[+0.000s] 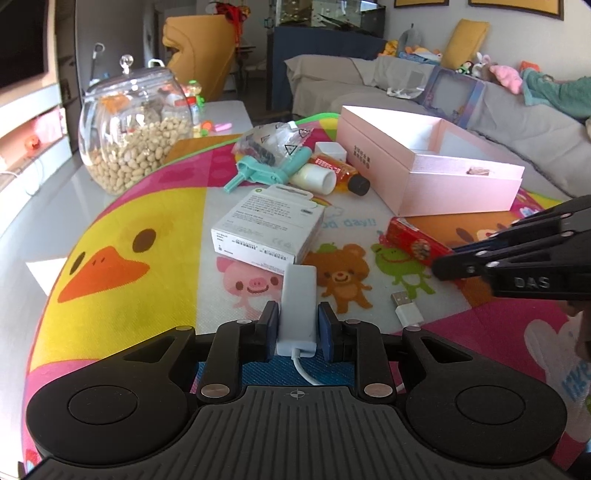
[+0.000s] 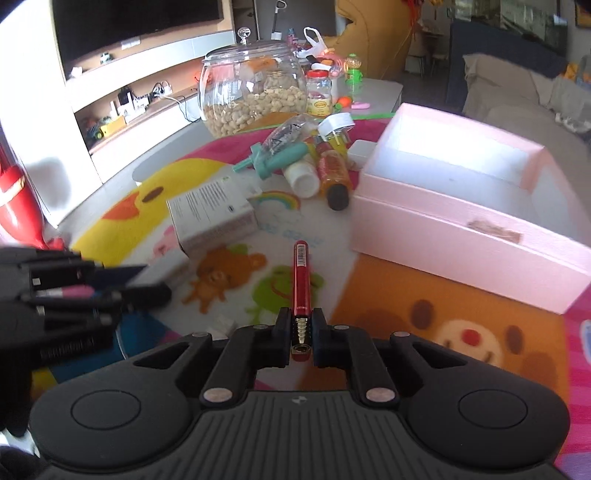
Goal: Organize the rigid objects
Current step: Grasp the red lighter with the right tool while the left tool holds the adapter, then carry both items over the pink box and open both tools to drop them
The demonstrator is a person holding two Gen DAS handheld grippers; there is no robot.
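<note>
I saw a big glass jar [image 1: 135, 125] full of nuts on the bench [image 1: 55, 199], just past the duck mat [image 1: 122, 240]. Behind was a grey sofa [image 1: 388, 79] with soft toys [image 1: 506, 75], and a dark TV [image 2: 136, 24].

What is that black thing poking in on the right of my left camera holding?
Observer: It's the right gripper, and it's shut on a thin red packet, pinched by one narrow edge.
Operator: Is the pink box empty?
Observer: From the right camera, the pink box shows only bare pale inside; nothing in the part I can see.
Operator: What's behind the peanut jar?
Observer: A small jar with a red lid stands right next to the peanut jar, with a green toy beyond.
</note>
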